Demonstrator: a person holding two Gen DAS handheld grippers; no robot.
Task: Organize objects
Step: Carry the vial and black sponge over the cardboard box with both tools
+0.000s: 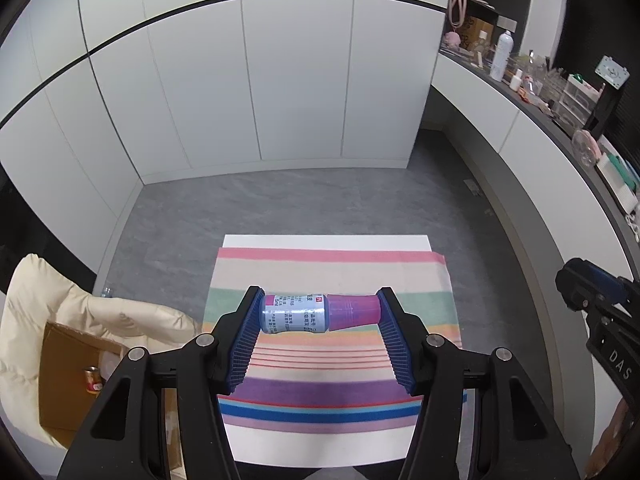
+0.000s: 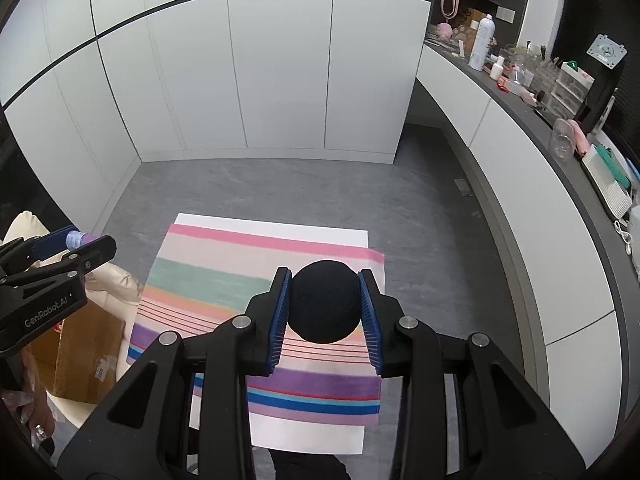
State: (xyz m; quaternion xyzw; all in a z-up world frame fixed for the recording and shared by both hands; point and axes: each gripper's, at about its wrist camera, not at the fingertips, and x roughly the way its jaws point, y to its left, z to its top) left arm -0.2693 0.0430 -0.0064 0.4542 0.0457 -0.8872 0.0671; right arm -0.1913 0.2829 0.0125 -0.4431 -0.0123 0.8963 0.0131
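Both claws hold small things in the air above a striped cloth (image 1: 332, 364) on a white table (image 1: 326, 243).

Below and ahead of both claws the cloth lies flat, woven in pink, green, purple and blue bands. The right claw (image 2: 326, 302) pinches a round black foam ball (image 2: 325, 300), matte and porous, between its ribbed blue pads (image 2: 279, 316). The left claw (image 1: 320, 314) pinches a small bottle (image 1: 320, 314) end to end, lying crosswise: glossy pale blue printed label, smooth purple cap toward the right pad.
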